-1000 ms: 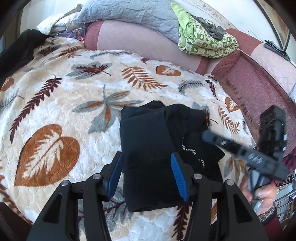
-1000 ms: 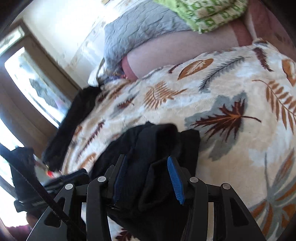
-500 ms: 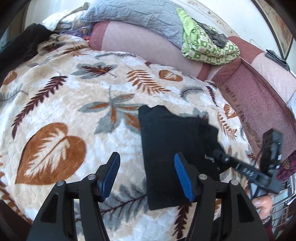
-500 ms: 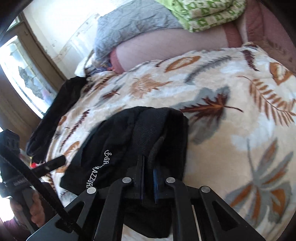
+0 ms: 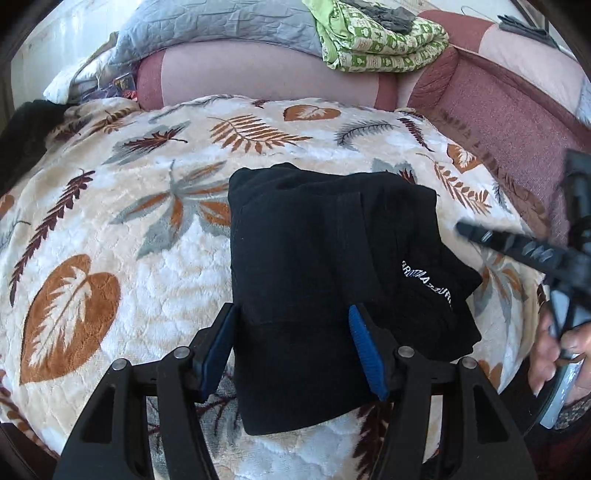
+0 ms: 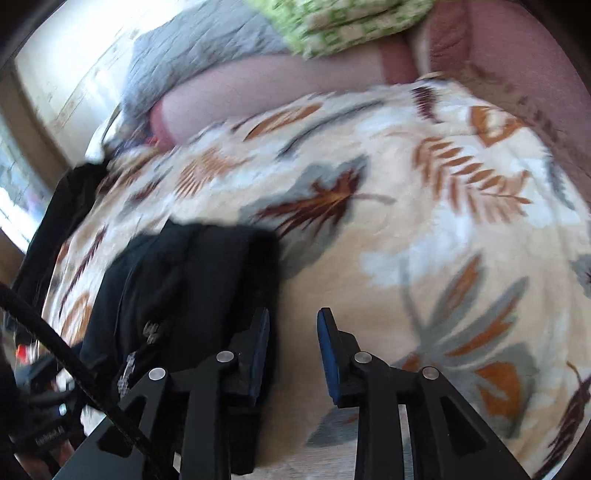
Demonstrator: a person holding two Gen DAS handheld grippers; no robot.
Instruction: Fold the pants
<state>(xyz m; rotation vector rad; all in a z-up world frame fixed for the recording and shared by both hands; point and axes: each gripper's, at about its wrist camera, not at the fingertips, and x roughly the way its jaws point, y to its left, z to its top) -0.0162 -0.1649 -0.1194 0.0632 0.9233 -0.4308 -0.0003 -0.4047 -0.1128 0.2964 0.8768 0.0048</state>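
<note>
The black pants (image 5: 325, 277) lie folded into a compact block on the leaf-print blanket (image 5: 110, 258), white lettering showing on their right flap. My left gripper (image 5: 293, 332) straddles their near end. Its jaws are opening: the left pad sits just off the cloth's left edge and the right pad rests over the cloth without pinching it. My right gripper (image 6: 291, 332) is just right of the pants (image 6: 192, 295), jaws opening, with only blanket between them. It also shows blurred at the right of the left wrist view (image 5: 517, 251), held by a hand (image 5: 554, 350).
A pink and maroon sofa back (image 5: 258, 74) rims the far side and the right. A grey quilt (image 5: 221, 22) and a folded green patterned cloth (image 5: 380, 33) lie on top of it. Another dark garment (image 5: 22, 140) lies at the blanket's left edge.
The right gripper, pinched on a fold of the pants half a second ago, has let go and shifted off to their right. The left gripper moved from beside the pants to astride their near end.
</note>
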